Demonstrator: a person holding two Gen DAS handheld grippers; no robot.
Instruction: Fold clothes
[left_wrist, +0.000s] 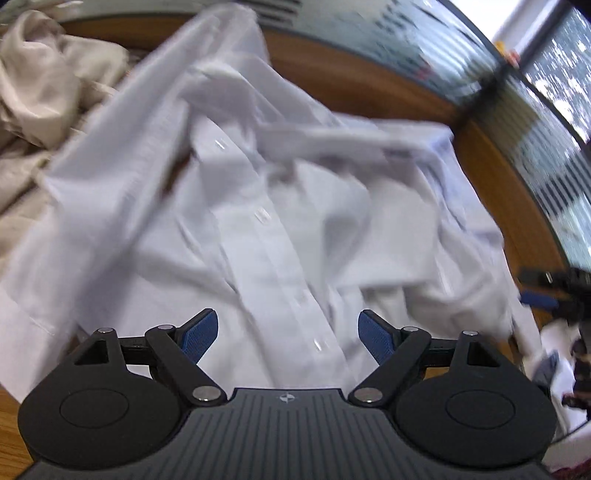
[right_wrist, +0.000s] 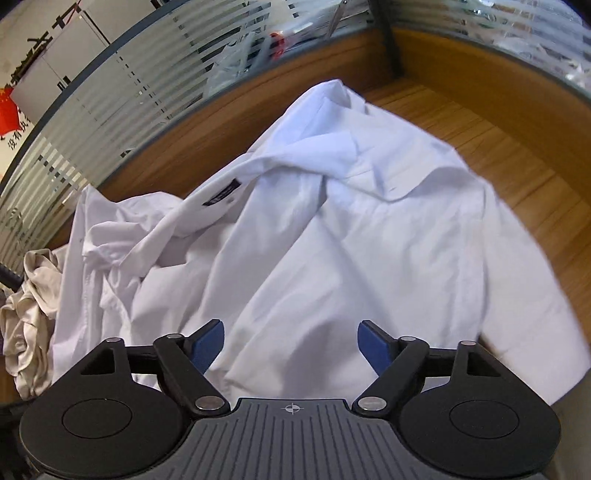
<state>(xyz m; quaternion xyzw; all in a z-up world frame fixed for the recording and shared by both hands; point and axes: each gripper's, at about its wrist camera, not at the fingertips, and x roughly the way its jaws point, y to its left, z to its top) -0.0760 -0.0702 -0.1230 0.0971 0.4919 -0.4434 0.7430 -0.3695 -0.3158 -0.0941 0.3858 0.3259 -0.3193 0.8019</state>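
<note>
Both grippers, left gripper (left_wrist: 288, 334) and right gripper (right_wrist: 290, 341), gape empty over the white shirt (right_wrist: 332, 240). Only the left view shows its buttons (left_wrist: 262, 215); only the right shows its dark label (right_wrist: 222, 192).

Looked like office. Wood-grain counter (right_wrist: 476, 122) enclosed by wooden partition (right_wrist: 207, 129) topped with frosted striped glass panels (right_wrist: 122, 96), cubicle style. Beyond glass: white cabinet doors (right_wrist: 70, 48), red flag (right_wrist: 7, 110) beside wall sign with characters. Left view: more striped glazing (left_wrist: 546, 147), blurred.
</note>
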